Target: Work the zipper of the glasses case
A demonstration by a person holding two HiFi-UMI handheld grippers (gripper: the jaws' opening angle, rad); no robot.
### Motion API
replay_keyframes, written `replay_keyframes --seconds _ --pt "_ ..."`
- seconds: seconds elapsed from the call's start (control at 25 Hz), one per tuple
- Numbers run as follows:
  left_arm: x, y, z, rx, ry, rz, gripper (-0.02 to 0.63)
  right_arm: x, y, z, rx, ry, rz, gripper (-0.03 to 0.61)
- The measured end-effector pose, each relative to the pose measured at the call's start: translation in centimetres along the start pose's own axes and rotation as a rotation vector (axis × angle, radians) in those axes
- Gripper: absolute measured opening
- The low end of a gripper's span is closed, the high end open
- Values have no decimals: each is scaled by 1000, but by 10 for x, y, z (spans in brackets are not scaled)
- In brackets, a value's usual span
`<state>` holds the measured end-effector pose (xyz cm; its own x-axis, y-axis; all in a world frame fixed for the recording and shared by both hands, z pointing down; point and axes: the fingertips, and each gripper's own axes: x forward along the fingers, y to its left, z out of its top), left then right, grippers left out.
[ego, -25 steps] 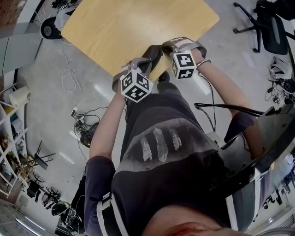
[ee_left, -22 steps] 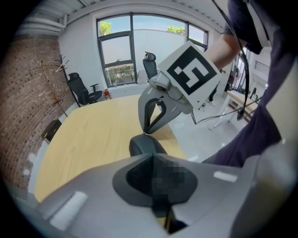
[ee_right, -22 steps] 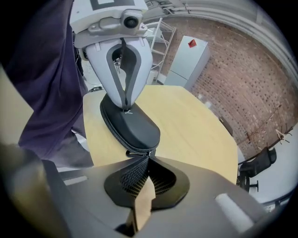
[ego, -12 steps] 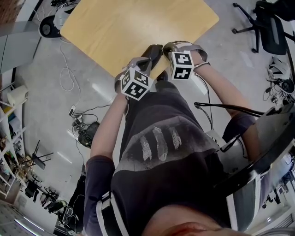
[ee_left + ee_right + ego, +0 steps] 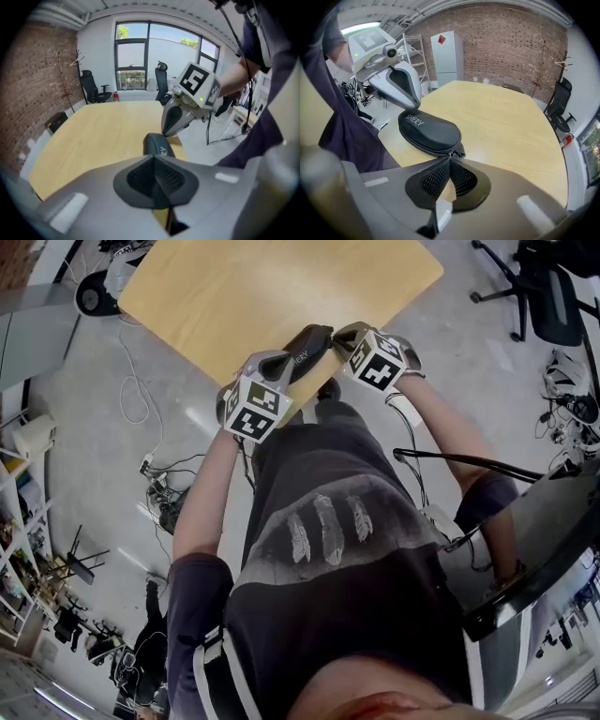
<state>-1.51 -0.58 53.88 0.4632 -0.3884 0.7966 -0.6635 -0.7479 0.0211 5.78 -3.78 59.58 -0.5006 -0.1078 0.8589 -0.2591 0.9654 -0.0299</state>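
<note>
A black zipped glasses case [image 5: 307, 338] [image 5: 429, 131] [image 5: 157, 144] lies at the near corner of the wooden table [image 5: 262, 287]. My right gripper [image 5: 449, 159] [image 5: 339, 335] is shut on the zipper pull [image 5: 457, 151] at the case's near end in the right gripper view. My left gripper [image 5: 153, 160] [image 5: 287, 360] is shut, its tips against the case's other end by the white lettering. I cannot tell whether it pinches any of it. In the right gripper view the left gripper's fingers [image 5: 404, 89] come down onto that end.
The case sits close to the table's corner edge [image 5: 389, 136], with the person's torso right behind it. Bare tabletop [image 5: 506, 122] stretches beyond. Office chairs [image 5: 544, 296] and floor cables [image 5: 141, 399] surround the table.
Both grippers have rolled in place. The left marker cube has shifted left, the right cube has tipped over, and more of the case shows between them.
</note>
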Motion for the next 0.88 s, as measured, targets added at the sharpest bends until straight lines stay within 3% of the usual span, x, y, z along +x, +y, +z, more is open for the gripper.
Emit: replay_keyframes --seconds 0.08,0.12,0.16,0.2,0.24,0.28,0.36,0.64,0.88 --pt "-3 3 -6 68 20 -8 11 1 -1 1 -14 3 1 -3" --pt "-1 -3 -9 85 40 -46 183 1 -1 2 -18 5 -1 -3" --pt "4 -11 -11 95 67 -91 295 0 -1 2 -18 6 -2 -3" --pt "10 -18 -14 110 100 -118 344 0 -2 2 -16 8 -2 -3" --pt "15 -21 -18 137 131 -117 337 0 -1 2 -16 9 -1 -3" --pt "20 -21 -21 169 156 -97 283 1 0 2 -17 8 3 -3" --pt "24 -16 -25 180 175 -72 278 1 2 5 -22 1 15 -3" --pt "26 -11 -31 -22 172 -86 259 -1 14 3 -98 21 3 -3" --pt "28 -7 -27 -95 158 -70 255 -4 34 3 -83 -10 6 -3"
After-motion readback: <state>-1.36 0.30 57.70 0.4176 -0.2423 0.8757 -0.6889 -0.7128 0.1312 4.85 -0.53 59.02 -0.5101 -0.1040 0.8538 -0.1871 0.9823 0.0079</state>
